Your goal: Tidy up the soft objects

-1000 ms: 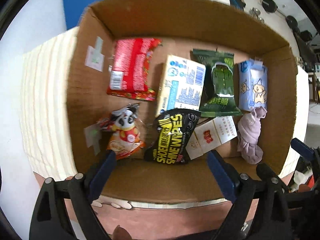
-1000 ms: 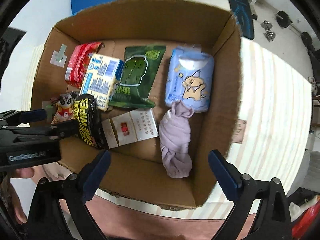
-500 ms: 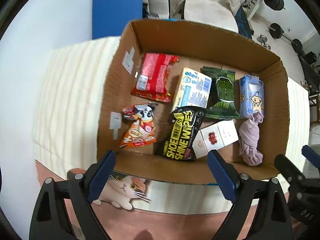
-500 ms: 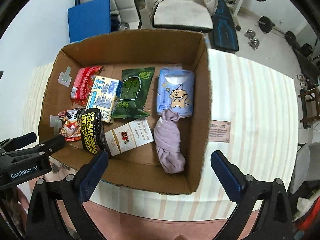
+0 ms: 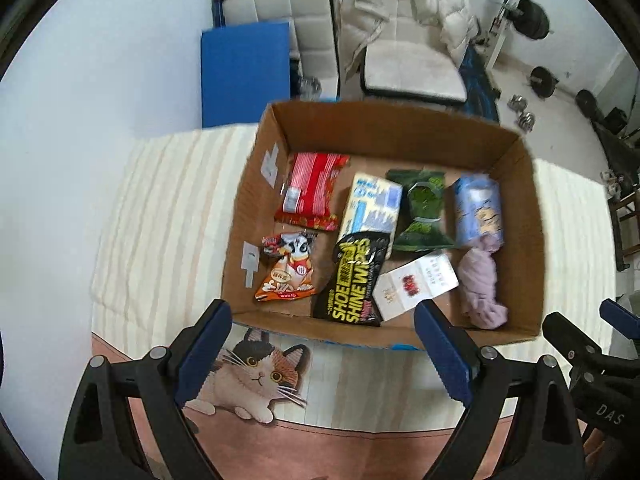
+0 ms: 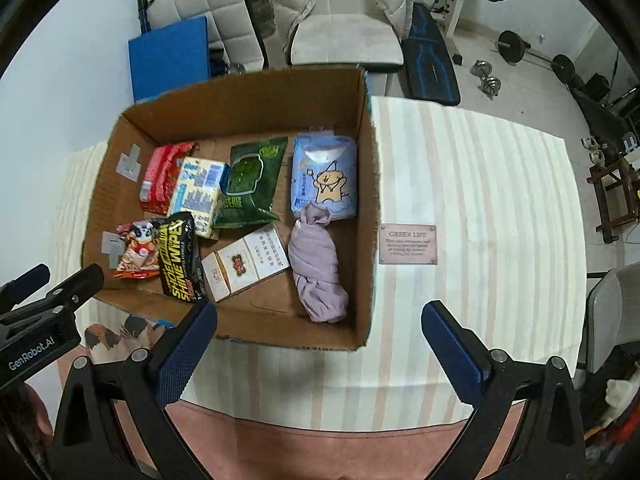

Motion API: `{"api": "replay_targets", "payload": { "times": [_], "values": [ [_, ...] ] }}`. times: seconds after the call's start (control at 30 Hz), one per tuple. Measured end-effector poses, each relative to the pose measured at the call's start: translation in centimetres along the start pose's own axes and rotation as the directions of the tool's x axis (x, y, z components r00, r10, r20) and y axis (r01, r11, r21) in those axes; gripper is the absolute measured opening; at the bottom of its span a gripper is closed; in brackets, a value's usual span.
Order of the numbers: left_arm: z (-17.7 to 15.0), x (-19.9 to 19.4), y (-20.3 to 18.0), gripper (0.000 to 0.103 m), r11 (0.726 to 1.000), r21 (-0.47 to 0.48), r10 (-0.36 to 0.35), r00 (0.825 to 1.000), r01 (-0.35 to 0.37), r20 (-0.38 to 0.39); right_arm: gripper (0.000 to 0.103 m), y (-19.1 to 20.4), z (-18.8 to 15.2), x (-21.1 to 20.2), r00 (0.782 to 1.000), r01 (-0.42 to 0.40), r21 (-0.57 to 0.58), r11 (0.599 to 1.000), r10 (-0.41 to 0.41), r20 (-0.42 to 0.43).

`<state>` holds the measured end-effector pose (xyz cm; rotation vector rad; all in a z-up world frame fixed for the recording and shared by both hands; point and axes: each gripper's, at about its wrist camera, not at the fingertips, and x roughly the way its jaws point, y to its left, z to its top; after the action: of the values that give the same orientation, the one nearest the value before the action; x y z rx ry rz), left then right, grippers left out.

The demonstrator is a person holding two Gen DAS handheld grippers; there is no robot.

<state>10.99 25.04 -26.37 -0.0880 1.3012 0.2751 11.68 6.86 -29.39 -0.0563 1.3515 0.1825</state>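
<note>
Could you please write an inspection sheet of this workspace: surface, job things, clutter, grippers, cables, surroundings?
Surface: striped tablecloth with a cat print at the near edge.
Job's things: open cardboard box holding a red packet, a green pouch, a blue tissue pack, a lilac cloth bundle, a black wipes pack, a panda snack bag and two cartons.
Clutter: small plaque beside the box.
Grippers: left hand-held gripper open, empty; right hand-held gripper open, empty.
Cables: nothing seen.
Surroundings: chair with padded jacket, blue board, weights on floor.
</note>
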Motion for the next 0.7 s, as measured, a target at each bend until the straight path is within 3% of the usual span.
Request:
{"api": "replay_targets", "payload": {
  "times": [0.33,0.7],
  "values": [
    [-4.0,-11.7,-0.9,0.093,0.999,0.027,-0.043,0.982,0.039,0.185,0.103,-2.8,-5.1,-12.5,0.983,-0.033,0.005,0.999,0.032,0.181],
    [-8.1,-19.6,-0.7,0.094,0.997,0.031,-0.078,0.960,0.072,0.269,0.103,-4.1,-10.4,-23.9,0.940,-0.004,0.028,1.000,-0.006,0.342]
  ]
}}
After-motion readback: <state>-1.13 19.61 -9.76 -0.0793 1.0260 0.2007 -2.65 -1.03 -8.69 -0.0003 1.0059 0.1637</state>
